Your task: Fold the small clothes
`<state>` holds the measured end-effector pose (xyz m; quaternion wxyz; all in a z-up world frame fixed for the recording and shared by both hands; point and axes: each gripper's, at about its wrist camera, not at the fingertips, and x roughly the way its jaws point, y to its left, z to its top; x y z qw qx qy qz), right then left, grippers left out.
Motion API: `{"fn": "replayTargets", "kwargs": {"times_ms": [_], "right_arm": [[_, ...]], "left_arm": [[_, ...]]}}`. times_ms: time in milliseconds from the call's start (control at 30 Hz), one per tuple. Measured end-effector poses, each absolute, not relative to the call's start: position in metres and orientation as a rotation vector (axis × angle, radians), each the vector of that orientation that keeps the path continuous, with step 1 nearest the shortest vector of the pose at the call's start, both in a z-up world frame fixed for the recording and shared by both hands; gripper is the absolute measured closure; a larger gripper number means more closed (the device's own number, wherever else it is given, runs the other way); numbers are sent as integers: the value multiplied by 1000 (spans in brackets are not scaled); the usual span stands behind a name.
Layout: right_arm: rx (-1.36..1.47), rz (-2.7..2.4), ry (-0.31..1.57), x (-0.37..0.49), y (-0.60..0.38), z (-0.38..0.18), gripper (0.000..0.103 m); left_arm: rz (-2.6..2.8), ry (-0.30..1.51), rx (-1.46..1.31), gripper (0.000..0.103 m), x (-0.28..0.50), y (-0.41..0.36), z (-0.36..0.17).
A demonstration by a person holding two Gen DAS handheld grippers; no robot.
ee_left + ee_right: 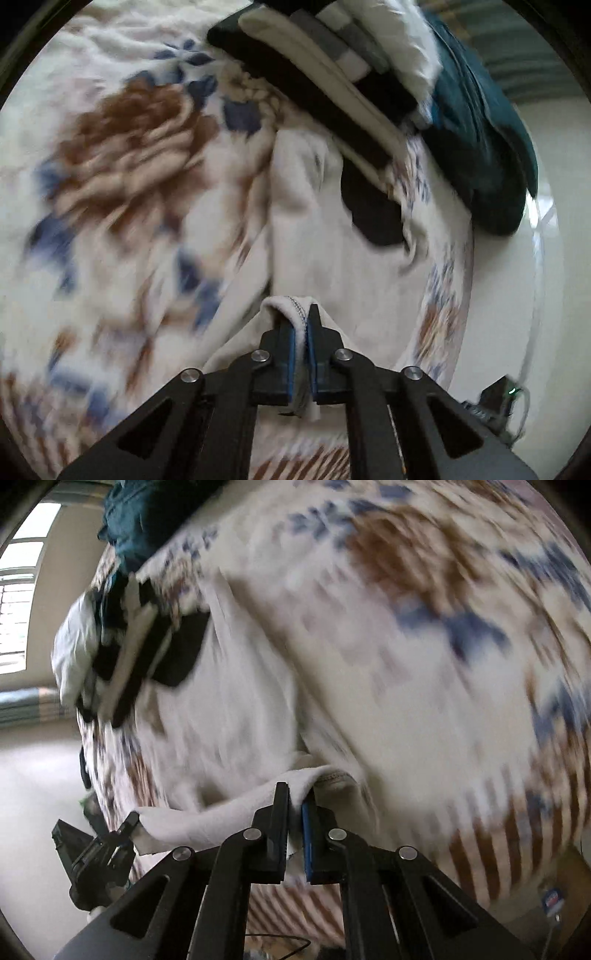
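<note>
Left wrist: left tongs (301,325) nearly closed, pinching hem of white cotton garment (325,240), which trails ahead over floral bed blanket (122,155). Right tongs (295,805) likewise clamp its edge. Step: carrying the fold over, I judge. Next: lay edges down aligned, then release.

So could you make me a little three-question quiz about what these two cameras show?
1. True or false: the left gripper is clamped on the white cotton garment.
2. What does the right gripper hold? A) the dark teal cloth B) the same white garment C) nothing
3. Fill in: the garment lies on a blanket printed with brown and ____ flowers.

Key: 1 true; 2 B; 3 blue.
</note>
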<state>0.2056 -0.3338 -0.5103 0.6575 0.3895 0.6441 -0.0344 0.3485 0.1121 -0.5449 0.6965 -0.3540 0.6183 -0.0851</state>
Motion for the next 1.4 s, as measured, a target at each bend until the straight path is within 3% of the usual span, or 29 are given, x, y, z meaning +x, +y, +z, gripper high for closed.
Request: {"fn": "replayTargets", "kwargs": {"times_ms": [100, 167, 200, 267, 333, 467, 633, 833, 1200, 1233, 1267, 1300, 1333, 1367, 1400], "right_arm": [[1005, -65, 1388, 234, -354, -522, 90], [1010, -60, 1352, 238, -359, -519, 69], [976, -68, 1341, 236, -361, -514, 67], [865, -80, 1346, 233, -362, -502, 63], [760, -86, 1375, 227, -353, -502, 61], [575, -70, 1444, 227, -324, -512, 61], [405, -97, 1460, 257, -313, -527, 61], [486, -163, 1428, 289, -325, -532, 61], [717, -67, 1543, 222, -319, -532, 61], [726, -56, 1565, 218, -314, -539, 61], [734, -54, 1579, 214, -311, -543, 61], [752, -49, 1584, 210, -309, -548, 62], [764, -51, 1586, 207, -306, -551, 74], [764, -57, 1577, 205, -304, -552, 93], [751, -58, 1575, 206, -300, -553, 96]], "left_arm": [[-139, 1374, -926, 95, 373, 135, -565], [-116, 1335, -919, 92, 373, 147, -558], [-112, 1321, -890, 89, 370, 152, -553], [-105, 1310, -777, 72, 358, 156, -542], [-113, 1320, -652, 65, 345, 152, -535], [-187, 1347, -367, 64, 345, 104, -538], [-163, 1343, -111, 64, 382, 61, -560], [-39, 1311, -307, 64, 423, 96, -556], [-217, 1451, -492, 66, 321, 108, -576], [-228, 1436, -480, 70, 314, 104, -574], [-239, 1422, -478, 92, 310, 102, -574], [-254, 1415, -472, 97, 306, 99, -574], [-247, 1399, -450, 97, 301, 99, -567], [-253, 1379, -442, 98, 301, 99, -564], [-254, 1359, -422, 98, 296, 101, -557]]}}
